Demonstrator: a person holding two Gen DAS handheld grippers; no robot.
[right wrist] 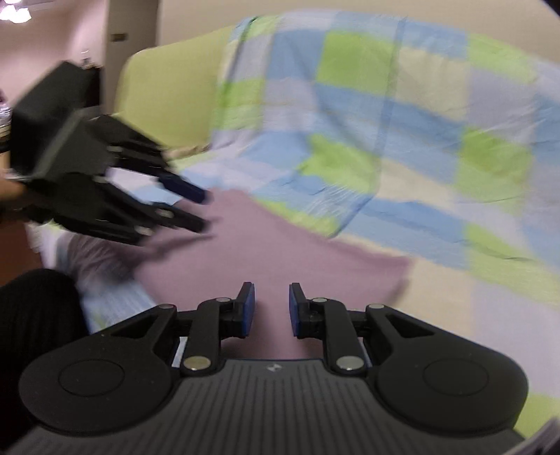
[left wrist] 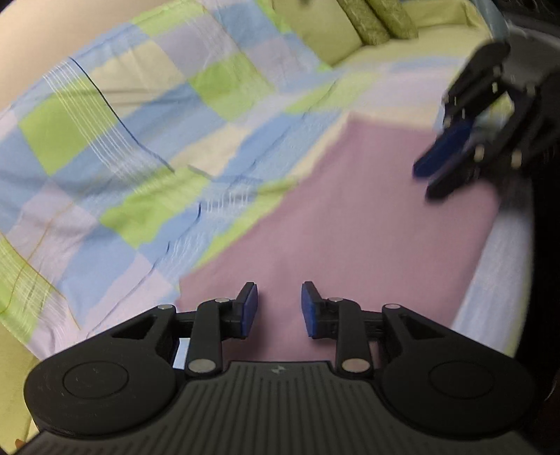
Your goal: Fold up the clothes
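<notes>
My left tool (left wrist: 279, 308): jaws apart, empty, above the pink garment (left wrist: 350, 224).
My right tool (right wrist: 271, 308): jaws apart, empty.
Garment: flat on checked sheet (left wrist: 147, 140).

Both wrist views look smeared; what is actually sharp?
Left wrist: own tongs crisp, pink garment and checked sheet motion-blurred, right tongs smeared. Right wrist: own tongs sharp, left tongs and bedding streaked; fisheye bends edges.

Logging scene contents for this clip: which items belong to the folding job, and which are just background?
Job:
pink garment, lying flat
left gripper, open, empty
right gripper, open, empty

Background:
checked sheet
green cushions
sofa
</notes>
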